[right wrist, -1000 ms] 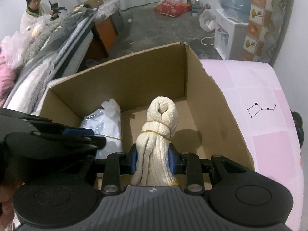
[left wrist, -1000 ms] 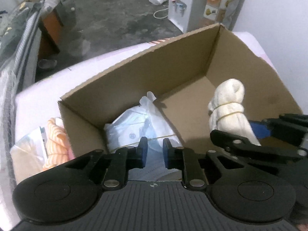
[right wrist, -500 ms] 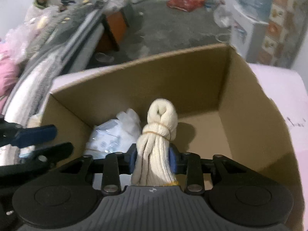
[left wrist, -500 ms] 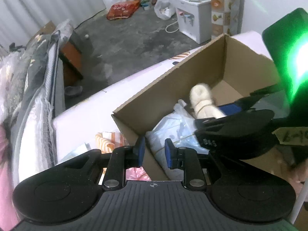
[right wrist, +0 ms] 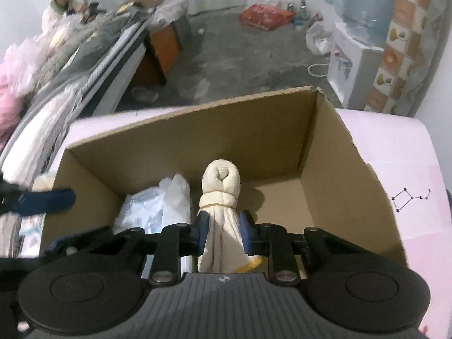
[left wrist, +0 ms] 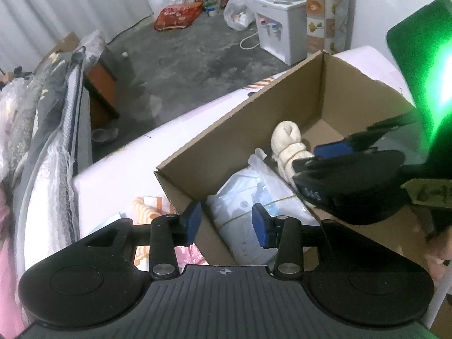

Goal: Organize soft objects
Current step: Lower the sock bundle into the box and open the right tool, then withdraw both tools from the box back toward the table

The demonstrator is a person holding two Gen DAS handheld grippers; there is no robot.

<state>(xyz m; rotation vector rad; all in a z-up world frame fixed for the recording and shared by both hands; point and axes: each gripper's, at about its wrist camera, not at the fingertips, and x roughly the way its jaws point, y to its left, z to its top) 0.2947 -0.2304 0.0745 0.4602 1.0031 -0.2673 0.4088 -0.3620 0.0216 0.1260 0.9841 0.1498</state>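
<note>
An open cardboard box stands on the pink-white table. In it lies a plastic-wrapped white bundle. My right gripper is shut on a cream cloth bundle tied with a rubber band, holding it inside the box beside the wrapped bundle; the cloth also shows in the left wrist view. My left gripper is open and empty, above the box's near-left corner. An orange-striped cloth lies outside the box on the left.
A pink item lies on the table under my left gripper. A heap of bedding and bags runs along the left. A white cabinet stands beyond the table. A person sits far left.
My left gripper has pulled back and left from over the box and opened. My right gripper has lowered the cream bundle deeper into the box, and its jaws look a little wider.
</note>
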